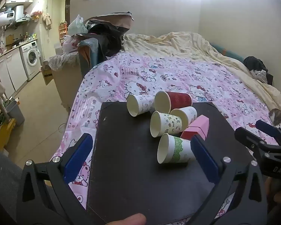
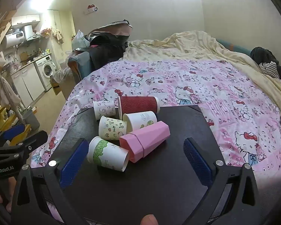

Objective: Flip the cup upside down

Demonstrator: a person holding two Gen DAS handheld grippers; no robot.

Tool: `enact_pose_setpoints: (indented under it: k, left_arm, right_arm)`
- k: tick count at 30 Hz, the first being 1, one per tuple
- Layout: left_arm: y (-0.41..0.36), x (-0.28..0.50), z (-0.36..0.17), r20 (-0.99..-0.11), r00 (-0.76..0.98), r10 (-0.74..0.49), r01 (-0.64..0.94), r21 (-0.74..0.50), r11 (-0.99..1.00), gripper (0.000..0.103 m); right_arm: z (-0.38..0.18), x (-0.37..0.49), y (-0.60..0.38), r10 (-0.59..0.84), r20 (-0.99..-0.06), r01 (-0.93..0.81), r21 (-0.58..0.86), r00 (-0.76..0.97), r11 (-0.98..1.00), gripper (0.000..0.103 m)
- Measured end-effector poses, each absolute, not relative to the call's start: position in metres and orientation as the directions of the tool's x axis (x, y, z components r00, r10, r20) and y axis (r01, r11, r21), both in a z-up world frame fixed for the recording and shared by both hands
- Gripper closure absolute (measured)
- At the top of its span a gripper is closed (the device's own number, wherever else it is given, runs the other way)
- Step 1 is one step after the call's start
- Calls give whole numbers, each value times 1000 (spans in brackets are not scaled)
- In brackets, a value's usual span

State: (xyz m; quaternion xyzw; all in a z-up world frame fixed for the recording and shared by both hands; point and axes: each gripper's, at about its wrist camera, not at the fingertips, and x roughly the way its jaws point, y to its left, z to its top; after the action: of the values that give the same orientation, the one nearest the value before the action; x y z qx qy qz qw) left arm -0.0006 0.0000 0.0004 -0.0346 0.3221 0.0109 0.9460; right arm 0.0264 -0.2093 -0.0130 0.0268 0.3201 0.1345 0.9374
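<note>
Several cups lie on their sides in a cluster on a black board (image 1: 125,168) (image 2: 178,168). Nearest is a white cup with a green band (image 1: 173,149) (image 2: 107,154). Behind it lie a pink faceted cup (image 1: 196,127) (image 2: 146,140), a white cup with small cartoon prints (image 1: 165,124) (image 2: 112,128), a plain white cup (image 1: 185,114) (image 2: 140,120), a dark red ribbed cup (image 1: 174,100) (image 2: 138,105) and a white Hello Kitty cup (image 1: 140,105) (image 2: 104,109). My left gripper (image 1: 140,153) is open and empty, its right finger beside the green-band cup. My right gripper (image 2: 136,155) is open and empty, around the near cups.
The board rests on a bed with a pink Hello Kitty sheet (image 1: 178,75) (image 2: 215,93) and a cream duvet (image 1: 187,45) behind. A cat (image 1: 276,115) lies at the right edge. Kitchen units and a washing machine (image 1: 31,60) stand at the left across bare floor.
</note>
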Motion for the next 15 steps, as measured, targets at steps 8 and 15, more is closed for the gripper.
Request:
enact_pose_setpoints:
  k: [8,15]
  left_arm:
    - [0,-1,1,-613,790,1,-44,-56,997,0]
    - [-1,1,2,-612,791,0,-47,-59,997,0]
  right_arm:
    - [-13,26,-210,268,-598,-232,139,755,963,0]
    - [-14,26,-210,267,-597,-233,135,757,963,0]
